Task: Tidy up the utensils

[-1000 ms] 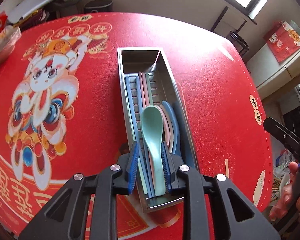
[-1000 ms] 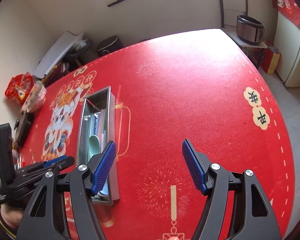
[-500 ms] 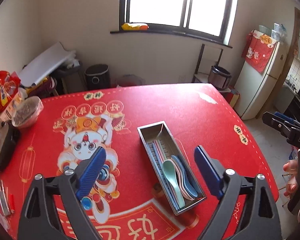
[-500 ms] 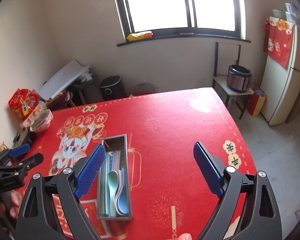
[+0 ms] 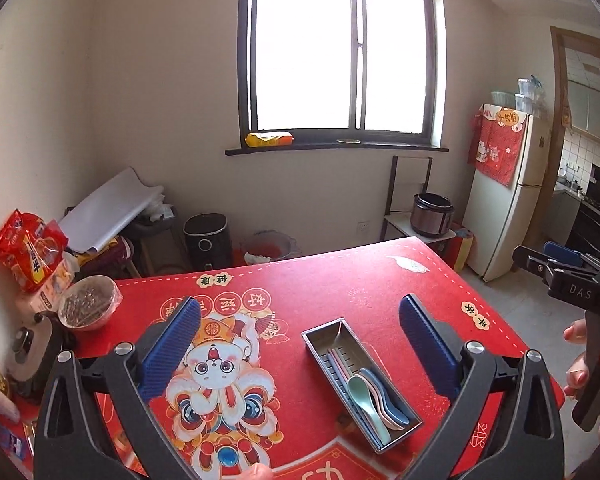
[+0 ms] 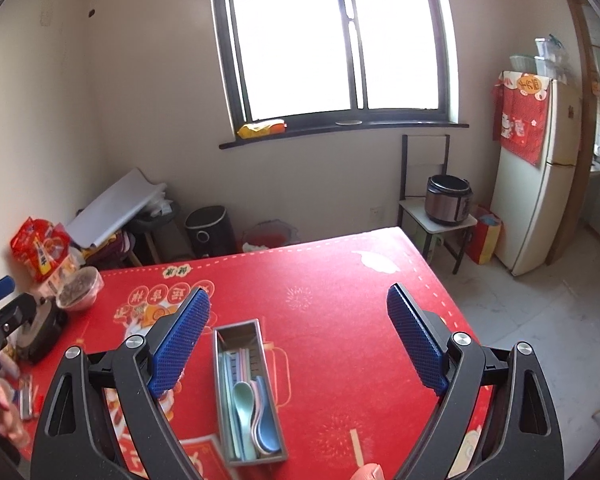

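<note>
A long steel utensil tray [image 5: 320, 338] lies on the red tablecloth [image 5: 360, 284], also seen in the right wrist view [image 6: 236, 330]. In it lie several pastel spoons, a mint green spoon [image 5: 362, 394] [image 6: 245, 402] on top, with pink and blue ones beside it. My left gripper [image 5: 298, 350] is open and empty, held high above and back from the tray. My right gripper [image 6: 298, 342] is open and empty, also high above the table, the tray below its left finger.
A covered bowl [image 5: 88, 306], snack bags [image 5: 30, 254] and a dark kettle-like item [image 5: 32, 354] crowd the table's left edge. Beyond the table stand an air fryer [image 5: 208, 238], a rice cooker on a stool [image 5: 432, 214] and a fridge [image 5: 512, 196].
My left gripper let go of the mint green spoon in the tray, opened wide and rose well away. My right gripper also rose and drew back from the table.
</note>
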